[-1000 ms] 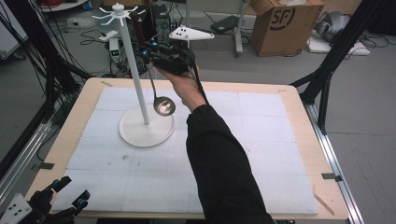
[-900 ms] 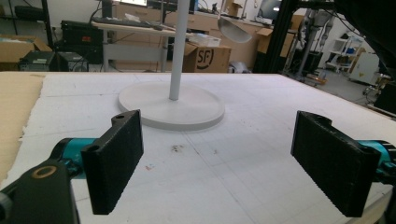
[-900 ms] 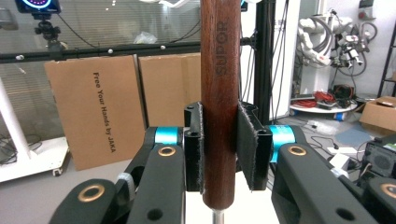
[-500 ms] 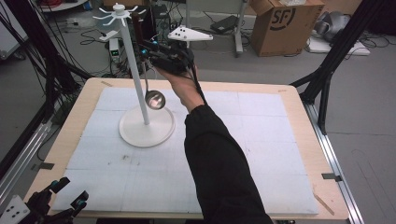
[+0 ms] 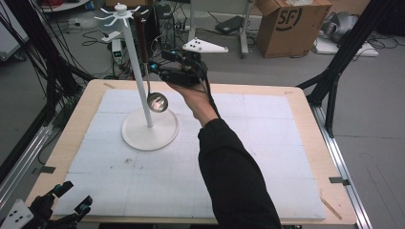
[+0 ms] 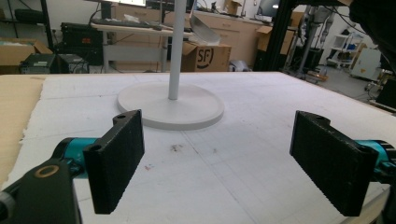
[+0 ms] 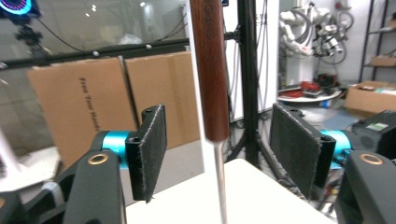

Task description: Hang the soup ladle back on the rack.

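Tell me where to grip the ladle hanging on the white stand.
Grip the ladle by its brown wooden handle, coming level from the side: it hangs upright, straight and thicker than the thin metal shank below. The right gripper already straddles it, pads apart.

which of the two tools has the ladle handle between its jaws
The right tool: its jaws, just opened, flank the ladle's wooden handle without pressing it. The left tool stands open over bare white mat.

My workshop beyond the table

From my seat, a grey floor (image 5: 372, 119) surrounds the wooden table (image 5: 305, 114); behind the table sits a cardboard box (image 5: 286, 24), with tangled cables (image 5: 95, 38) to the box's left and black frame struts (image 5: 344, 57) to its right.
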### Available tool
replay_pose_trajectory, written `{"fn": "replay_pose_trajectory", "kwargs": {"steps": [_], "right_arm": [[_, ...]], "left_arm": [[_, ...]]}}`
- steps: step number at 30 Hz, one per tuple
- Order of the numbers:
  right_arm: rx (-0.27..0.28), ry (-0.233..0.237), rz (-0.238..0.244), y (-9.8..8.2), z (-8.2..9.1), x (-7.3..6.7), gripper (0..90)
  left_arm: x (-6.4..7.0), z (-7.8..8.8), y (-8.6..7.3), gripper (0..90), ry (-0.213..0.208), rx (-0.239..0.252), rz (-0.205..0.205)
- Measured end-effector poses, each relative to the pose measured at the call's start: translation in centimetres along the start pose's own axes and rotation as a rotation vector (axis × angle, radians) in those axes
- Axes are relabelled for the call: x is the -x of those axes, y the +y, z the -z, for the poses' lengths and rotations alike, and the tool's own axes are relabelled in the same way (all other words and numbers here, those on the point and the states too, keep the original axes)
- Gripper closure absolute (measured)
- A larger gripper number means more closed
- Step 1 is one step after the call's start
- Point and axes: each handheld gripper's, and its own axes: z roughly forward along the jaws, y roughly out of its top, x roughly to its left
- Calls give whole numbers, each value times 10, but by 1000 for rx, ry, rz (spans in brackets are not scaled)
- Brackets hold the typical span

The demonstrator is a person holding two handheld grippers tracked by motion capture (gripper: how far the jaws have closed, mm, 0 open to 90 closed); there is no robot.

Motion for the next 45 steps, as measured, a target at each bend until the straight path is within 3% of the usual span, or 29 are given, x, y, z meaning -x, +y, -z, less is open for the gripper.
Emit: {"fn": "replay_pose_trajectory", "kwargs": {"steps": [7,16,21,34,41,45], "right_arm": [[-41,-3,15,-13,27,-8,341],[-26,-15,16,-23,57,-9,340],[-22,-24,8,-32,76,-17,326],[-58,-50,33,-73,139,-51,291],[-78,-54,40,-95,167,-56,282],[-84,-62,56,-104,179,-59,282]], "left_arm": [[3,-4,1,181,-5,-6,-12],[6,-15,1,179,-23,-16,-18],[7,-17,1,178,-35,-15,-25],[14,-18,4,175,-31,-14,-51],[12,-25,6,164,-46,11,-65],[8,-36,7,164,-45,0,-69]]}}
